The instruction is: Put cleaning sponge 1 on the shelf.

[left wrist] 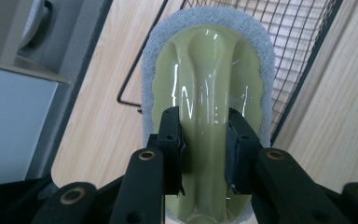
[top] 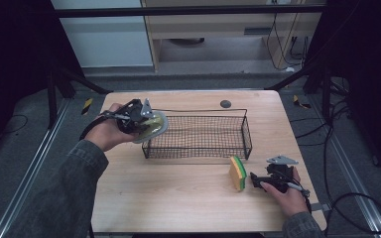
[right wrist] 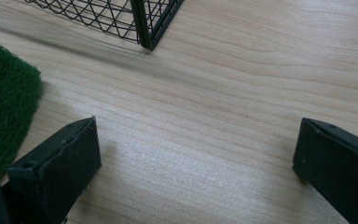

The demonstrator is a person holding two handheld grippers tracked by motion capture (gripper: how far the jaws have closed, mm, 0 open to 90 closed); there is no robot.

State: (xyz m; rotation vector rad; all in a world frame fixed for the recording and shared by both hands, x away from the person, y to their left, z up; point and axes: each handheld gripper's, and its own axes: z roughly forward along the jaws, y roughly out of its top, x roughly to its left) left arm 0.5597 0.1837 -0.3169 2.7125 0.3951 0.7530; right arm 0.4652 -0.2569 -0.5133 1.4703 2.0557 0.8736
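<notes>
Now: left hand-held gripper (left wrist: pixel 204 149) clamps scrubber (left wrist: pixel 209 79) | beside basket (top: pixel 198 136) | right hand-held gripper (right wrist: pixel 196 168) agape, near sponge (top: pixel 237 173)

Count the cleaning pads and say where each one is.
2. The handled scrub pad is held in the left gripper beside the wire basket; the sponge stands near the right gripper.

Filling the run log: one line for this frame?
left gripper: shut on scrub pad | pad: at basket left end | right gripper: open, beside sponge
</notes>
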